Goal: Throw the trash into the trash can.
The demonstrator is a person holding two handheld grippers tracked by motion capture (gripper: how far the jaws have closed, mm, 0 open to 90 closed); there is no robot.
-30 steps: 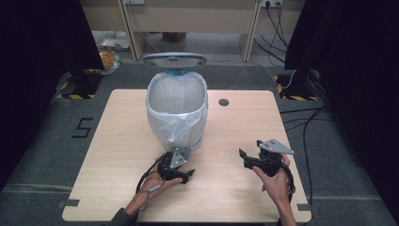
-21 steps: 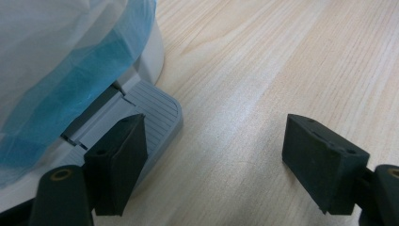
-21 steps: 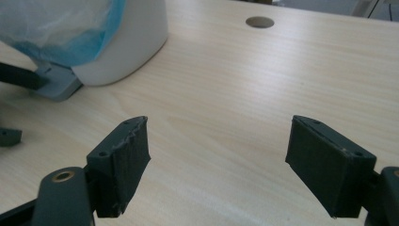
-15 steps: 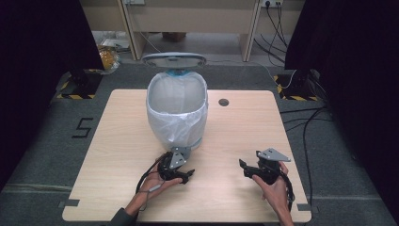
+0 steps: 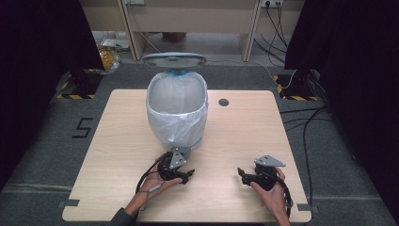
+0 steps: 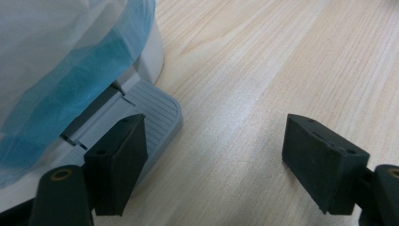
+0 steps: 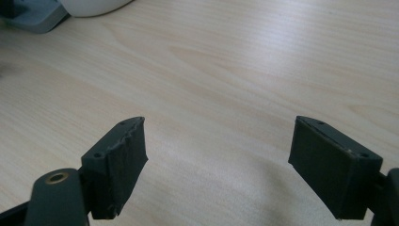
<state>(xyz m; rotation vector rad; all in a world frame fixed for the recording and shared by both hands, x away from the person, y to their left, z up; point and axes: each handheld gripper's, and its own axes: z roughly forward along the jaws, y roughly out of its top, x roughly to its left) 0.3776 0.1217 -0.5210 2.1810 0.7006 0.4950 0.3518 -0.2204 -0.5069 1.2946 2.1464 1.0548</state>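
A white pedal bin (image 5: 176,113) lined with a white and blue bag (image 6: 61,56) stands mid-table with its grey lid (image 5: 174,60) raised. Its grey ribbed pedal (image 6: 141,106) sticks out at the front. My left gripper (image 5: 186,175) lies low just in front of the pedal. It is open (image 6: 216,136), with its left jaw over the pedal's edge and only bare wood between the jaws. My right gripper (image 5: 242,175) hovers low over the table at the front right. It is open (image 7: 219,141), its jaws have just been opening, and nothing is between them.
The light wooden table (image 5: 244,127) has a small dark cable hole (image 5: 224,102) to the right of the bin. In the right gripper view the pedal (image 7: 33,16) and the bin's base (image 7: 94,4) lie at the far top left. Cables trail on the floor at the right (image 5: 306,117).
My right hand has sunk toward the table and drawn nearer its front edge. The left hand and the bin have stayed put.
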